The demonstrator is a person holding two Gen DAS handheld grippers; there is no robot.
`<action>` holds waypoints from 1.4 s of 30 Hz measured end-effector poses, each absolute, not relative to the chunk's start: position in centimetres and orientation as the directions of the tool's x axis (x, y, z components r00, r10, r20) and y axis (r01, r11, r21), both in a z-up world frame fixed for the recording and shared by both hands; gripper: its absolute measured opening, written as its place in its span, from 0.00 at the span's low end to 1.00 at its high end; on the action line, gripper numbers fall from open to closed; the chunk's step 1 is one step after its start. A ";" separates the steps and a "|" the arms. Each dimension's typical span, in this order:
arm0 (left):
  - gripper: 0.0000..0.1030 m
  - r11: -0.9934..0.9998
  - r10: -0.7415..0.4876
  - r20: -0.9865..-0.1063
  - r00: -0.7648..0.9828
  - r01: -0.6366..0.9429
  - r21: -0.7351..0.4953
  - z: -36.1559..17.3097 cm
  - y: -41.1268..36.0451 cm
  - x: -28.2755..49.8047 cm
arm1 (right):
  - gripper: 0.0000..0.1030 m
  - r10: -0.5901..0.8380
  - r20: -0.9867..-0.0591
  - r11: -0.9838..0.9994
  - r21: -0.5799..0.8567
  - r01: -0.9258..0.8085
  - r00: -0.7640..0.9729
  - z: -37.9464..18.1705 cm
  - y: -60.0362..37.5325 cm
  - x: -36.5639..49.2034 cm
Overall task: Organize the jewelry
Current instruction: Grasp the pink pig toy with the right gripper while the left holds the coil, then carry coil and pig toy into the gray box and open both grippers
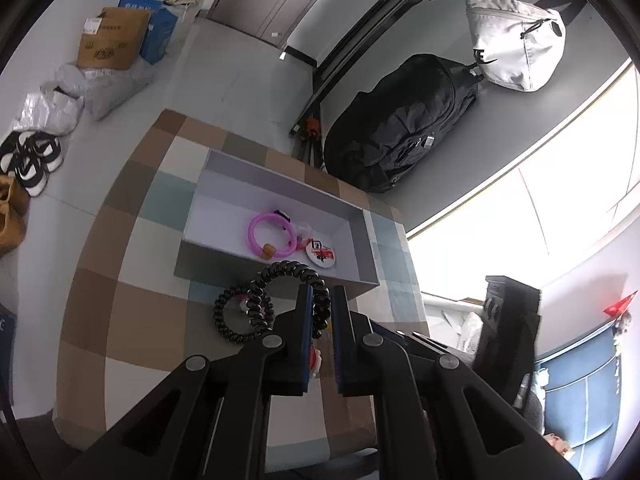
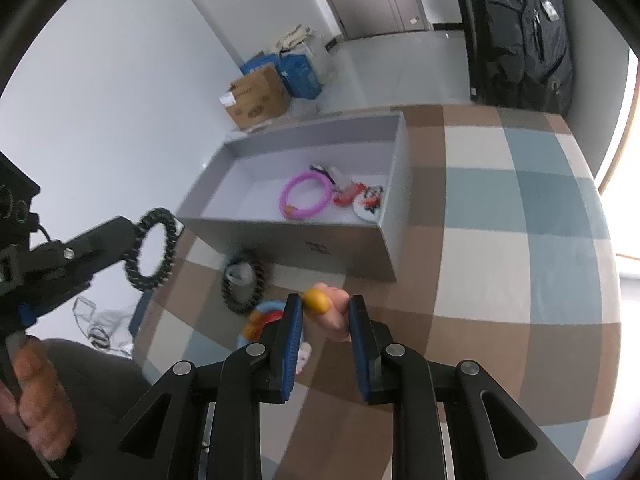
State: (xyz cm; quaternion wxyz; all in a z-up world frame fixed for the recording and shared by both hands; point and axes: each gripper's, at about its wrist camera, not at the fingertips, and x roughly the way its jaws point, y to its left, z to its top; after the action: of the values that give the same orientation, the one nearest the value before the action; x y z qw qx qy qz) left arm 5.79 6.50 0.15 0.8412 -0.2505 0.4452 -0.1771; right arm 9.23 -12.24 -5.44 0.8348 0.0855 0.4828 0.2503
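Observation:
My left gripper (image 1: pixel 322 294) is shut on a black spiral hair tie (image 1: pixel 290 270) and holds it in the air just short of the grey box (image 1: pixel 280 188); it also shows in the right wrist view (image 2: pixel 154 248). A second black spiral tie (image 1: pixel 236 316) lies on the checked mat. Inside the box lie a pink ring (image 1: pixel 270 234) and a white badge (image 1: pixel 320 254). My right gripper (image 2: pixel 326 306) is closed on a pink and yellow trinket (image 2: pixel 328 306) near the box's front wall (image 2: pixel 304 248).
A blue, red and orange ring (image 2: pixel 260 318) lies on the mat left of my right gripper. A black backpack (image 1: pixel 404 120) and a white bag (image 1: pixel 516 44) sit beyond the mat. Cardboard boxes (image 1: pixel 112 38) and shoes (image 1: pixel 30 160) stand on the floor.

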 end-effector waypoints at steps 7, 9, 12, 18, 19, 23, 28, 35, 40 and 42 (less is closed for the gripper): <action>0.05 0.818 -0.506 -0.654 0.562 0.070 -0.571 0.4 6.5 6.4 | 0.22 0.560 -0.702 0.826 0.432 -0.363 0.439 -3.0 -12.2 9.2; 0.05 0.815 -0.504 -0.652 0.567 0.063 -0.576 0.4 6.6 6.7 | 0.22 0.578 -0.682 0.814 0.445 -0.374 0.447 -2.4 -12.2 9.3; 0.05 0.808 -0.507 -0.644 0.573 0.056 -0.586 0.6 6.7 7.1 | 0.22 0.599 -0.656 0.799 0.459 -0.388 0.458 -1.6 -12.1 9.6; 0.05 0.805 -0.504 -0.628 0.593 0.059 -0.590 1.2 6.4 8.1 | 0.22 0.624 -0.621 0.781 0.483 -0.395 0.474 -0.6 -12.0 10.8; 0.05 0.805 -0.503 -0.626 0.596 0.059 -0.590 1.3 6.4 8.4 | 0.22 0.627 -0.617 0.779 0.489 -0.393 0.475 -0.5 -12.0 11.1; 0.05 0.805 -0.501 -0.618 0.606 0.063 -0.590 1.6 6.2 9.2 | 0.22 0.633 -0.607 0.774 0.507 -0.380 0.480 -0.3 -12.1 12.5; 0.05 0.804 -0.498 -0.621 0.605 0.053 -0.592 1.3 6.1 10.4 | 0.22 0.638 -0.606 0.770 0.522 -0.368 0.475 -0.5 -12.0 13.9; 0.05 0.793 -0.505 -0.621 0.599 0.039 -0.608 0.7 6.1 11.7 | 0.22 0.637 -0.610 0.770 0.531 -0.354 0.471 -0.9 -12.0 15.4; 0.05 0.783 -0.513 -0.628 0.585 0.019 -0.622 0.1 6.1 12.6 | 0.22 0.634 -0.620 0.772 0.547 -0.325 0.463 -1.6 -12.4 16.3; 0.05 0.775 -0.522 -0.629 0.576 0.013 -0.632 -0.2 6.0 12.8 | 0.22 0.633 -0.622 0.772 0.551 -0.315 0.461 -1.8 -12.6 16.5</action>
State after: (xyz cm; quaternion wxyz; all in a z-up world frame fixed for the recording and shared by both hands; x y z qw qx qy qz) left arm 12.84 6.03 -0.24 0.8373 -0.2950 0.4319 -0.1596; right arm 16.47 -12.60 -1.83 0.8350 0.1824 0.4346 0.2838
